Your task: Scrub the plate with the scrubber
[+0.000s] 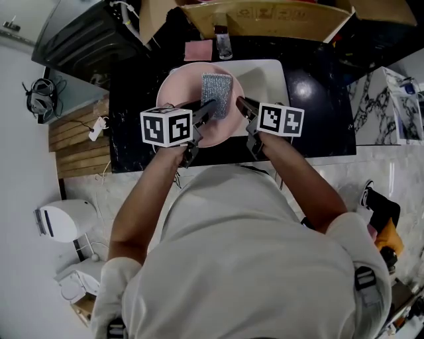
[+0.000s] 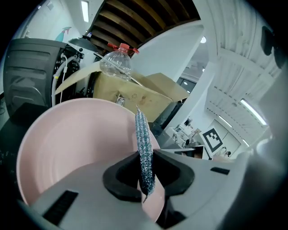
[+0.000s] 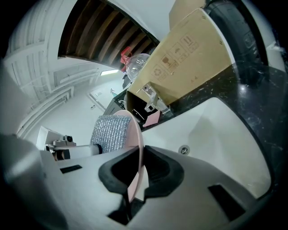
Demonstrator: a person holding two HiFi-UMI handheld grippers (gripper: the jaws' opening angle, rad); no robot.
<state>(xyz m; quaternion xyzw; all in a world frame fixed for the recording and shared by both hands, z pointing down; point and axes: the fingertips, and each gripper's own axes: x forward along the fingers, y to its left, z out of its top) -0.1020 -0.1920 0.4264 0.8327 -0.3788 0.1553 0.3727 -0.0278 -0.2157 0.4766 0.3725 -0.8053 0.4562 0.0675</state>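
Pink, smooth and round, the plate (image 1: 189, 93) is held tilted above the white sink (image 1: 265, 76), with its shallow concave face turned toward the person's left. The surface is glossy, with a faint inner ring and a thin rim; it looks rigid and slippery.

The scrubber (image 1: 216, 95) is a flat rectangular pad of silver metallic mesh, glittery and coarse. It lies over the upper right part of the plate face. From these views, firm contact with the face cannot be confirmed.

Left gripper (image 1: 207, 111): jaws clamped on the lower end of the scrubber. The left gripper view shows the pad edge-on between the dark pads, thin and slightly bowed, so it is pliable.

Right gripper (image 1: 244, 106): jaws closed on the plate rim. The right gripper view shows the thin pink edge running between the pads, with the mesh pad just beyond it on the face side.

Step in hand, as judged: scrubbing is set up or under way, with one tool holding the plate steady and the other applying the pad.

Next move, as judged:
1. Press the pad flat against the face.
2. Sweep it across the face in strokes or circles.
3. Hold the rim grip firm, since a glossy plate may twist or slip under side load.

Surroundings: the sink is set in a black, white-veined countertop (image 1: 318, 126). Behind it stand a clear plastic bottle (image 1: 224, 41), a small pink square item (image 1: 197, 49) and an open cardboard box (image 1: 265, 16).
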